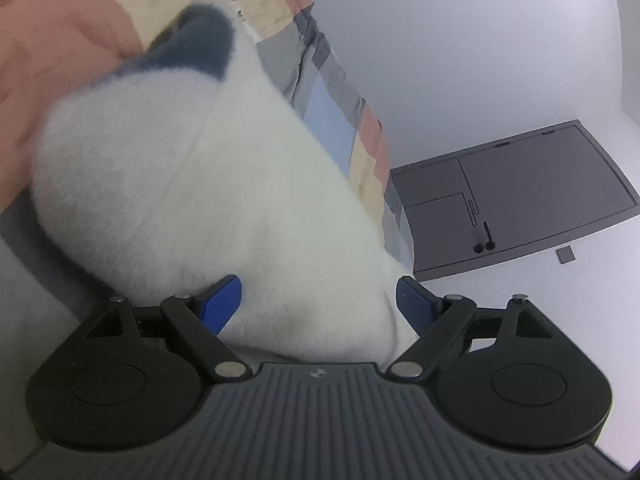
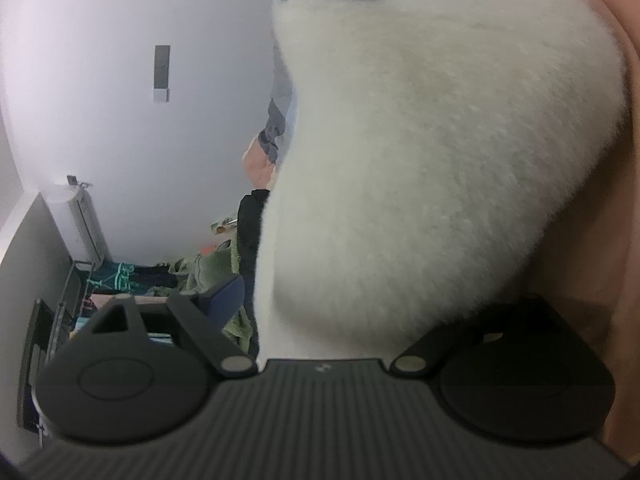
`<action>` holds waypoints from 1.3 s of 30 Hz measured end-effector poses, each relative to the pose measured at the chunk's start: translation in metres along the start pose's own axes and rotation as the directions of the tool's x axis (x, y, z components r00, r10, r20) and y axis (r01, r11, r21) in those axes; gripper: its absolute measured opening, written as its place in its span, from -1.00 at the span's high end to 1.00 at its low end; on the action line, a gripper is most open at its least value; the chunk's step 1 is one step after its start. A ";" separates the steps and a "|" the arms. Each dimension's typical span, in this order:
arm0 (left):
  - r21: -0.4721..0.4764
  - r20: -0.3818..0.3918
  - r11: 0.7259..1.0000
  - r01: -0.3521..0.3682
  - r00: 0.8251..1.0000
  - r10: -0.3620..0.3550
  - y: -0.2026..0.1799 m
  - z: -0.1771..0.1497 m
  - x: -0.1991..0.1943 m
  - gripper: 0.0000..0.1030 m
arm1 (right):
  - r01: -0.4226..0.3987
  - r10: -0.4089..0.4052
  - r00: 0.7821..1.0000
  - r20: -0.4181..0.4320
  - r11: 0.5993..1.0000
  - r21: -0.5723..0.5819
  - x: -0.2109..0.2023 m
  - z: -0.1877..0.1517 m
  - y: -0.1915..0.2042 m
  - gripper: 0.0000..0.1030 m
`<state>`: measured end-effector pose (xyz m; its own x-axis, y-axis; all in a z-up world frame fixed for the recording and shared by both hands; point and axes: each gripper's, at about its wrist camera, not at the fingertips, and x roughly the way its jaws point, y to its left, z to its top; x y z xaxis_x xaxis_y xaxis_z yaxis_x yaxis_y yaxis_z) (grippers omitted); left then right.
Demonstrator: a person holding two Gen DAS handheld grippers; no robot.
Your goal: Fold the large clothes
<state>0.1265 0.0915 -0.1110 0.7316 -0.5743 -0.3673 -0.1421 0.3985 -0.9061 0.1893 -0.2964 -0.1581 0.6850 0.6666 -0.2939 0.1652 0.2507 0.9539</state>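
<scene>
A fluffy white garment (image 1: 192, 184) with a dark blue edge (image 1: 200, 40) fills the left wrist view and lies between the blue fingers of my left gripper (image 1: 318, 304), whose jaws stand wide apart around the fabric. In the right wrist view the same white garment (image 2: 432, 152) hangs in front of my right gripper (image 2: 340, 300). Its left blue finger (image 2: 224, 296) shows; the right finger is hidden behind the fleece. Both cameras are tilted sharply.
A patchwork bedspread in pink, cream, grey and blue (image 1: 332, 92) lies behind the garment. A grey door (image 1: 512, 196) sits in a white wall. The right wrist view shows an air conditioner (image 2: 80, 224) and a rack of clothes (image 2: 168, 276).
</scene>
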 end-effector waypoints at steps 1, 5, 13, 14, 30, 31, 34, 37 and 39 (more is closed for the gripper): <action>-0.007 -0.007 1.000 -0.002 1.000 0.002 0.000 -0.001 -0.001 -0.70 | -0.004 0.004 1.000 -0.001 1.000 -0.005 0.000 0.001 0.001 -0.79; -0.056 -0.020 0.998 -0.006 1.000 0.005 0.005 -0.008 0.001 -0.70 | -0.024 0.024 1.000 0.000 1.000 -0.003 -0.003 0.006 0.000 -0.79; -0.148 -0.088 0.989 0.000 0.996 -0.013 0.022 -0.008 0.019 -0.74 | -0.047 0.047 0.999 0.002 0.997 0.060 -0.002 0.018 -0.016 -0.80; -0.167 -0.104 0.986 -0.009 0.995 -0.008 0.025 -0.008 0.023 -0.74 | -0.050 0.050 0.999 0.002 0.997 0.059 -0.002 0.019 -0.016 -0.80; -0.366 0.119 0.929 -0.053 0.987 0.103 0.072 0.029 0.023 -0.70 | 0.021 -0.020 1.000 -0.004 0.998 0.053 0.007 0.018 -0.027 -0.70; -0.340 0.127 0.938 -0.065 0.985 0.114 0.069 0.029 0.023 -0.63 | 0.030 -0.030 1.000 -0.003 0.999 0.038 0.008 0.018 -0.026 -0.70; -0.305 0.140 0.947 -0.100 0.979 0.149 0.065 0.033 0.023 -0.35 | 0.058 -0.058 0.998 -0.003 0.998 -0.009 0.011 0.018 -0.020 -0.55; -0.251 0.166 0.961 -0.119 0.972 0.164 0.054 0.036 0.022 -0.15 | 0.091 -0.091 0.996 0.002 0.994 -0.062 0.011 0.017 -0.014 -0.34; -0.200 0.184 0.971 -0.133 0.968 0.171 0.044 0.037 0.020 -0.05 | 0.107 -0.106 0.994 0.009 0.989 -0.099 0.009 0.016 -0.010 -0.20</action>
<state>0.1597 0.1242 -0.1502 0.8064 -0.3566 -0.4718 -0.3687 0.3207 -0.8725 0.2053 -0.3039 -0.1691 0.6697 0.6300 -0.3932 0.1666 0.3885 0.9062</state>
